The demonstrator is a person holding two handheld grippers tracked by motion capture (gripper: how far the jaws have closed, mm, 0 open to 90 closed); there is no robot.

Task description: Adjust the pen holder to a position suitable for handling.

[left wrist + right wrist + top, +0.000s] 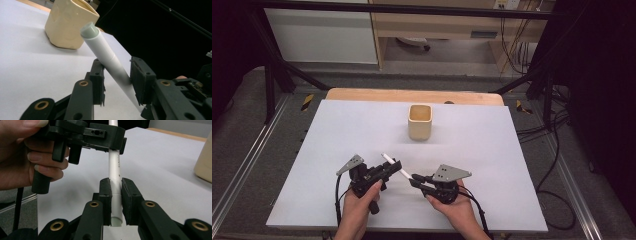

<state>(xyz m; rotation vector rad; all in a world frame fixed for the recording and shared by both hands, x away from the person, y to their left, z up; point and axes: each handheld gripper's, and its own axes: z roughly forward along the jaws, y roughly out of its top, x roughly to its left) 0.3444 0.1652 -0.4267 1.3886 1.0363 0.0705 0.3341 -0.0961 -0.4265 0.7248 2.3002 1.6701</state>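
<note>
A: While both grippers share the one white pen point(395, 166) above the desk point(492, 165), this is the moment it could go wrong. The right gripper point(115, 202) has its jaws pinched tight on the pen's near end, and the left gripper point(116, 81) is around the middle of the barrel with its jaws only partly closed.

B: And look at the left gripper view: the pen runs slantwise through that gap, leaning on the right-hand pad, with daylight on the other side. If those jaws finish closing on a skewed barrel, they could lever it against the right gripper's hold.

A: That is the worry. A smooth round barrel twisted between two grips could squirt out and drop to the desk, or the cap end could be pulled apart if the hands drift away from each other.

B: If the right one lets go before the left has truly bitten, the pen simply falls. No way to tell from here whether the left pads are pressing yet.

A: As for pose, both hands sit low at the near edge of the desk, forearms coming in from the bottom, grippers angled toward each other. The left hand point(362, 197) tilts its gripper up and to the right; the right hand point(455, 205) points left.

B: The cream cup point(420, 121) stands well apart, farther up the desk, open and upright.
</note>
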